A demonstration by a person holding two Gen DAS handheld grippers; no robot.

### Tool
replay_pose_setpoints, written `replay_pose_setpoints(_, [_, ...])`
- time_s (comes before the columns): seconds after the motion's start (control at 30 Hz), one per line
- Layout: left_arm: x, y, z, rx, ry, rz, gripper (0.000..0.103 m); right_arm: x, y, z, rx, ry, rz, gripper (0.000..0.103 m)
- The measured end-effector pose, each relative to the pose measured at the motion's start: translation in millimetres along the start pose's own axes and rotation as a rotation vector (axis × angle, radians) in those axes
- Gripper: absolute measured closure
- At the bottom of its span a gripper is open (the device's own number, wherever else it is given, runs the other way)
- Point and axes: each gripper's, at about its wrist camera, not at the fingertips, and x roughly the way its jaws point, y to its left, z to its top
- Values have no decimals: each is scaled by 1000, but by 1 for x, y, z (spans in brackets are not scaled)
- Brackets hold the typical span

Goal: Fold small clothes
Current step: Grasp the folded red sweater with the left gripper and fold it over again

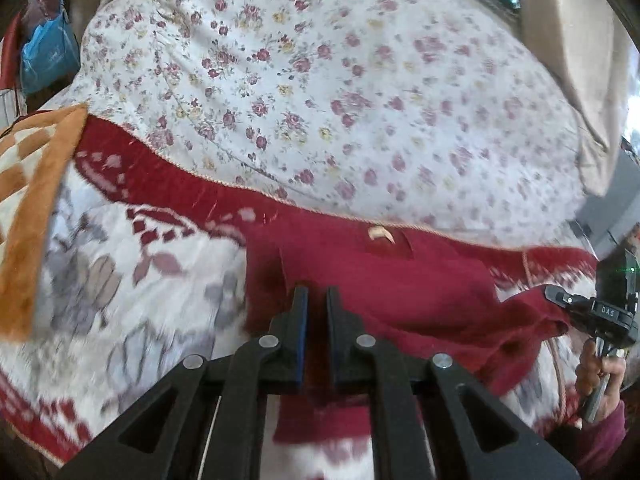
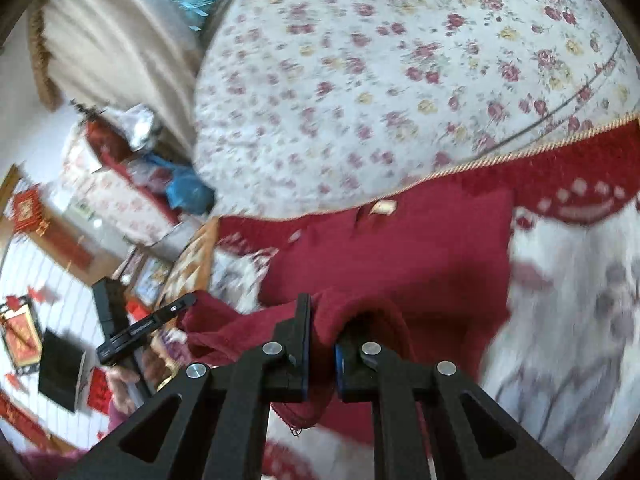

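Both grippers tilt downward over the red garment (image 1: 392, 280). The left gripper (image 1: 317, 296) pinches its cloth between nearly closed jaws; the right gripper (image 2: 322, 320) is likewise clamped on a bunched fold, a hand (image 1: 600, 364) gripping its handle.

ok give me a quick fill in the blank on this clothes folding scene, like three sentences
1. Both grippers are shut on the same ____ garment.
2. The left gripper and the right gripper each pinch an ____ of that garment.
3. Beyond the blanket with the red border lies a white sheet printed with small ____.

Missing words: red; edge; flowers
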Motion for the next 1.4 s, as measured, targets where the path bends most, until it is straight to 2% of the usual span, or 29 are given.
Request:
replay_pose_setpoints(0.2, [80, 17, 35, -65, 49, 61, 95, 60, -60, 50, 93, 6, -73, 92])
replay_pose_setpoints(0.27, [98, 30, 42, -120, 42, 48, 94, 83, -81, 61, 122, 47, -104, 87])
replay_pose_setpoints(0.3, [101, 36, 44, -147, 39, 37, 90, 87, -85, 63, 125, 57, -130, 70])
replay_pose_setpoints(0.33, [103, 43, 47, -175, 43, 23, 84, 86, -88, 66, 130, 48, -149, 48])
replay_pose_setpoints(0.4, [98, 52, 52, -204, 37, -3, 49, 67, -84, 66, 123, -41, -148, 37])
replay_pose_setpoints(0.5, [72, 51, 56, -179, -66, -2, 35, 41, -67, 58, 76, -90, -99, 37])
replay_pose_setpoints(0.6, [70, 45, 53, -147, -59, 12, 34, 56, -37, 50, -64, -2, -189, 38])
replay_pose_setpoints(0.7, [92, 34, 42, -104, 22, 37, 34, 104, -37, 51, -91, 99, -240, 46])
replay_pose_setpoints(0.77, [119, 21, 31, -30, 99, 86, 34, 137, -49, 57, -109, 132, -405, 53])
replay_pose_setpoints(0.8, [128, 19, 27, -8, 124, 102, 34, 153, -59, 62, -120, 139, -498, 61])
replay_pose_setpoints(0.83, [142, 16, 22, 17, 164, 125, 34, 161, -67, 65, -121, 132, -522, 62])
replay_pose_setpoints(0.9, [163, 19, 15, 22, 222, 155, 33, 159, -74, 71, -62, 99, -497, 62])
replay_pose_setpoints(0.93, [164, 24, 14, 0, 223, 151, 33, 151, -72, 73, -36, 80, -468, 60])
replay_pose_setpoints(1.0, [154, 30, 17, -45, 214, 127, 33, 129, -61, 69, -66, 53, -441, 57])
replay_pose_setpoints(1.03, [146, 31, 19, -45, 205, 116, 33, 118, -57, 65, -89, 46, -454, 48])
replay_pose_setpoints(1.1, [122, 30, 20, -24, 163, 86, 33, 94, -51, 56, -105, 41, -464, 43])
replay_pose_setpoints(1.23, [77, 28, 6, 0, 134, 3, 25, 63, -43, 32, -130, 72, -439, 43])
replay_pose_setpoints(1.4, [38, 33, -25, 19, 146, -70, 24, 71, -38, 4, -189, 135, -455, 43])
